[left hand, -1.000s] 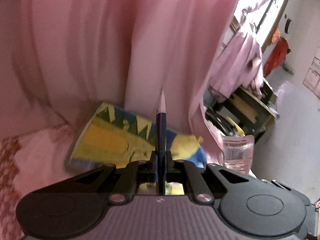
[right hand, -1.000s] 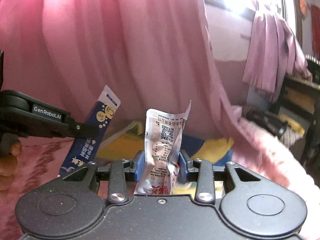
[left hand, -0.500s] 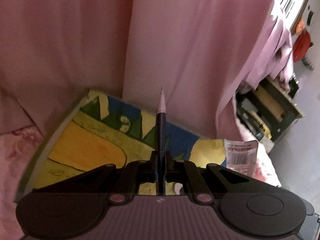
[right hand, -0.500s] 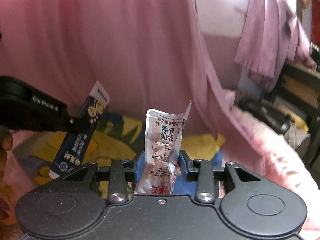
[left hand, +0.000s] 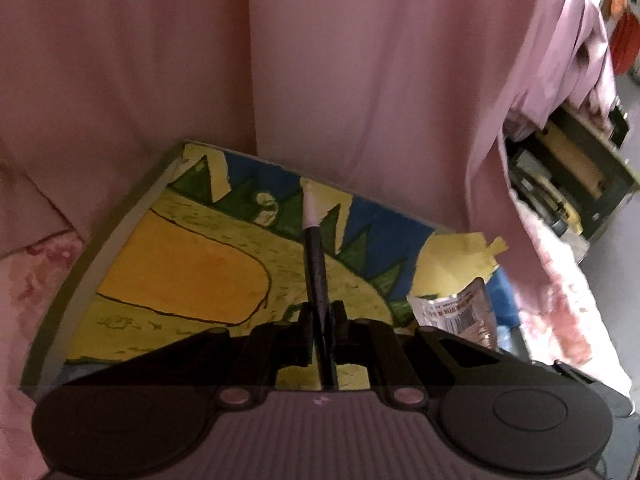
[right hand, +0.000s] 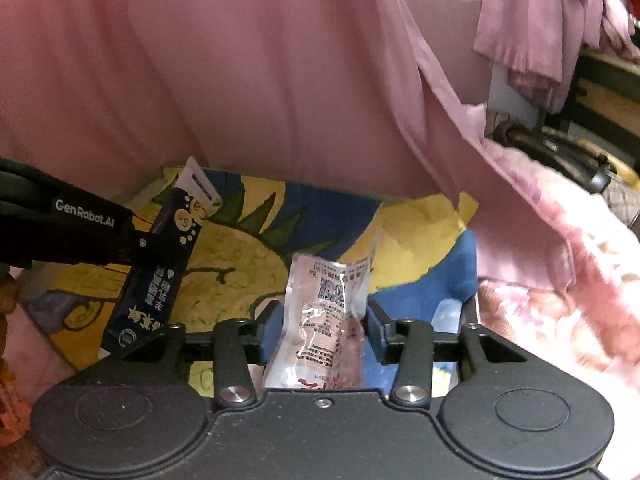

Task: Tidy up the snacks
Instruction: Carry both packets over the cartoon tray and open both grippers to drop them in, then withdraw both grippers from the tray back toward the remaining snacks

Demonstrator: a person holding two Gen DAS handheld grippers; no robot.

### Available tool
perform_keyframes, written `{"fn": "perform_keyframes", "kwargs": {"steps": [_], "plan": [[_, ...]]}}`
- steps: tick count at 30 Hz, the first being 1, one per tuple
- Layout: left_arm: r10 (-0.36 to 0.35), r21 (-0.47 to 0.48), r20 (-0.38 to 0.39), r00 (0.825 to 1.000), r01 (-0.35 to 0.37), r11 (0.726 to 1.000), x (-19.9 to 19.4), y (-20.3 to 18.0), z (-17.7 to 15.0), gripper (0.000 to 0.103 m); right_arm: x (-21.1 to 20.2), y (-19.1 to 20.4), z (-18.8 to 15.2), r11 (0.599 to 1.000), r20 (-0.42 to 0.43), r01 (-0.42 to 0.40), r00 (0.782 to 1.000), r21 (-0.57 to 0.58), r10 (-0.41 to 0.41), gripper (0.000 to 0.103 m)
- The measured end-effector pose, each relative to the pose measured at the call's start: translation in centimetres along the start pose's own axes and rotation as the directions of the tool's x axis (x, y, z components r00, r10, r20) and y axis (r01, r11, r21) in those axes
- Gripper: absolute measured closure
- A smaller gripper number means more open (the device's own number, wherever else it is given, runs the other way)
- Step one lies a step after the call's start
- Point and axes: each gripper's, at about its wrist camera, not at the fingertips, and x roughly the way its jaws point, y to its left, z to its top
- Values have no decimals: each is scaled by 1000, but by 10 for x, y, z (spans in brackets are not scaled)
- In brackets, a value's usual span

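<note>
The step in hand looks like dropping snacks into the painted box (right hand: 248, 248). The left gripper (left hand: 320, 320) clamps a dark stick packet (right hand: 160, 264) at the box's nine o'clock. The right gripper (right hand: 326, 320) is opening around a clear pouch (right hand: 328, 312) at six o'clock; next, let both fall inside.

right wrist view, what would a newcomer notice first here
The brightly painted yellow, green and blue box in front of the pink curtain. Above it the left gripper pinches a dark blue stick sachet, while the right gripper's jaws are opening around a clear crinkled snack packet.
</note>
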Motion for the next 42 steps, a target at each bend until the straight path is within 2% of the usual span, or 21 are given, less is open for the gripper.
{"fn": "perform_keyframes", "kwargs": {"steps": [2,4,6,10,12,17,21,25,34,37,42], "plan": [[30,9,-9,1000,-30,1000,2,-2,-1,92,-2,-1,-1,1000,-4,2,1000,11,-2,47],[55,12,-14,998,-55,998,2,-3,-2,86,-3,-5,0,999,-9,-5,1000,34,5,45],[77,3,-30,997,-77,997,1,-3,-5,56,-7,-8,-1,998,-15,-1,1000,59,2,39],[113,-13,-8,994,-113,994,-14,-1,-8,37,-24,-15,-2,996,11,0,1000,90,-1,21],[128,-24,19,992,-127,992,-27,0,-10,22,-37,-17,-1,995,35,-6,999,97,3,16],[150,-10,93,984,-150,989,-69,-4,-15,13,-77,-20,3,990,123,-13,992,138,-4,6],[183,24,204,962,-191,981,-113,-13,-27,3,-119,-19,4,987,211,-24,977,159,-10,1],[196,42,274,942,-216,976,-153,-18,-47,1,-162,-13,-2,982,271,-51,963,181,0,1],[221,65,375,900,-263,963,-226,-23,-104,0,-250,16,-38,985,379,-56,925,161,-10,1],[221,80,384,897,-271,959,-242,-24,-122,0,-270,25,-52,987,397,-58,918,150,-6,1],[215,114,386,897,-277,954,-260,-27,-150,0,-294,38,-75,991,391,-53,920,122,1,1]]}}
